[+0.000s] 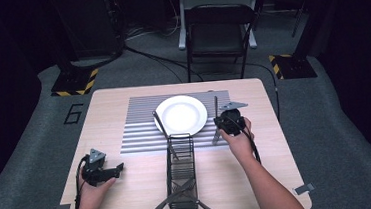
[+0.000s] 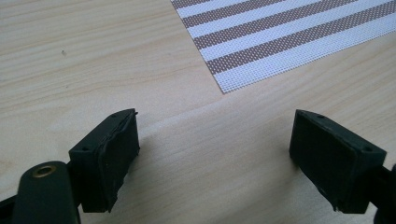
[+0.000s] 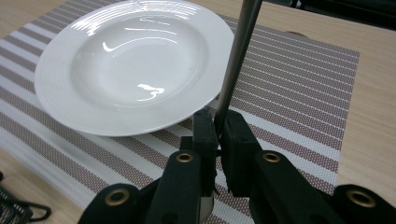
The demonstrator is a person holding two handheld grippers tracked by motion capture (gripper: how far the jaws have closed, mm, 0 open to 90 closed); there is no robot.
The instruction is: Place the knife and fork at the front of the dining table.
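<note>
- The right gripper (image 3: 217, 128) pinches a thin metal utensil handle (image 3: 236, 60), its jaws pressed onto the shaft just right of the white plate (image 3: 126, 65).
- In the high view, that utensil (image 1: 217, 119) lies over the right part of the striped placemat (image 1: 140, 123), at about three o'clock from the plate (image 1: 181, 115).
- The left gripper (image 2: 215, 149) rests low over bare wooden table (image 2: 70, 56), jaws spread wide with nothing between them; the placemat corner (image 2: 280, 37) is at one o'clock from it.
- A black wire caddy (image 1: 181, 172) stands at six o'clock from the plate, holding cutlery (image 1: 175, 194) at its near end.
- Another utensil (image 1: 158, 120) leans on the plate's left rim, at nine o'clock.
</note>
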